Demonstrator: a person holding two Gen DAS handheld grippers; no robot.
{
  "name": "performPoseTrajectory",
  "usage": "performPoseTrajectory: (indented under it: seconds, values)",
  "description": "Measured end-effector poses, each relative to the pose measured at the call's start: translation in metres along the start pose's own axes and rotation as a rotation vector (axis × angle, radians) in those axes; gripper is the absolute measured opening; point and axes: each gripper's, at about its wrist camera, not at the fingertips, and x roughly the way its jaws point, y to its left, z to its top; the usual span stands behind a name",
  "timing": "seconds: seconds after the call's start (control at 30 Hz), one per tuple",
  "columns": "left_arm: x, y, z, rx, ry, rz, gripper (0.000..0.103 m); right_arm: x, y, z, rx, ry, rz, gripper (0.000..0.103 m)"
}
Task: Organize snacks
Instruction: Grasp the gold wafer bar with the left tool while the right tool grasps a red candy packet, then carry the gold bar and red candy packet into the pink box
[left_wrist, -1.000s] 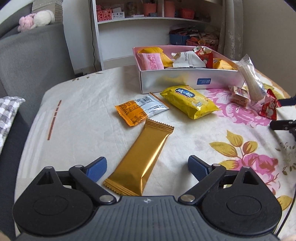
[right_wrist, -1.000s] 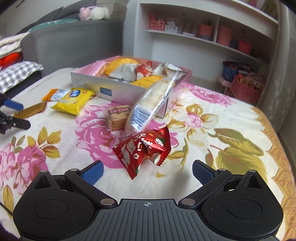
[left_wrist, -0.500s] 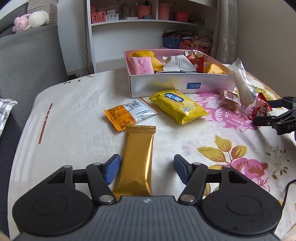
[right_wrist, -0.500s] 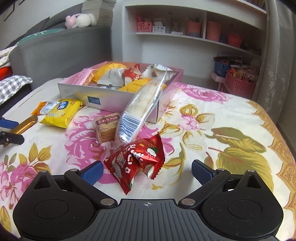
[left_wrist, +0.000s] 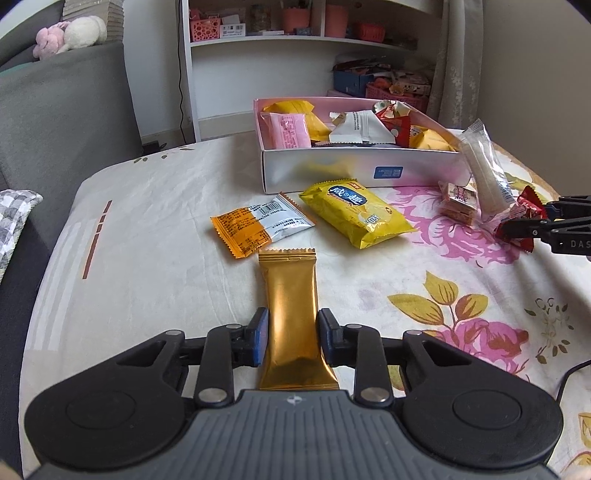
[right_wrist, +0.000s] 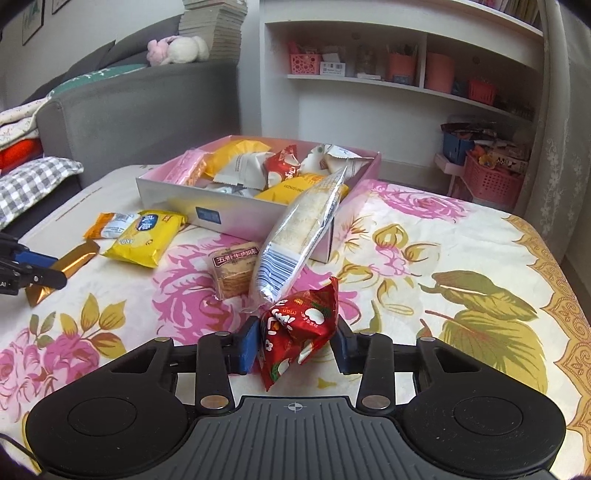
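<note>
Gold foil, long and flat — that snack bar wrapper (left_wrist: 291, 306) lies on the flower-print counter (left_wrist: 424, 280), my left hand-held gripper (left_wrist: 291, 338) pinching its near half; light, slick, likely to slide. My right hand-held gripper (right_wrist: 295, 343) squeezes the puffy red crinkled snack packet (right_wrist: 299, 325) — soft, airy, crushable; grip its middle gently. Beyond sits the pink-lined white cardboard box (left_wrist: 354, 171), half full; what lies beneath its top packets is hidden.

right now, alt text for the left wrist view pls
The left gripper is closed on the near end of a gold snack bar on a floral tablecloth. Beyond lie a yellow packet, an orange packet and a snack-filled box.
</note>
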Motion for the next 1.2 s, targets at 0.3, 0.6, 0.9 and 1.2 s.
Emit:
performPoseTrajectory:
  seconds: [0.3,0.6,0.9,1.2]
  values:
    - [-0.005,-0.003,0.001,-0.042,0.023,-0.006,0.026,-0.013,0.005,-0.001,-0.020,0.010,0.041,0.038]
    - [-0.011,-0.010,0.004,-0.063,0.027,-0.024,0.026,-0.023,0.022,-0.002,-0.052,0.017,0.101,0.038]
    - [-0.020,-0.017,0.015,-0.081,-0.010,-0.053,0.026,-0.025,0.038,0.007,-0.065,0.000,0.133,0.039]
    - [-0.019,-0.027,0.045,-0.141,-0.061,-0.048,0.026,-0.016,0.035,0.043,0.014,-0.056,0.098,0.039]
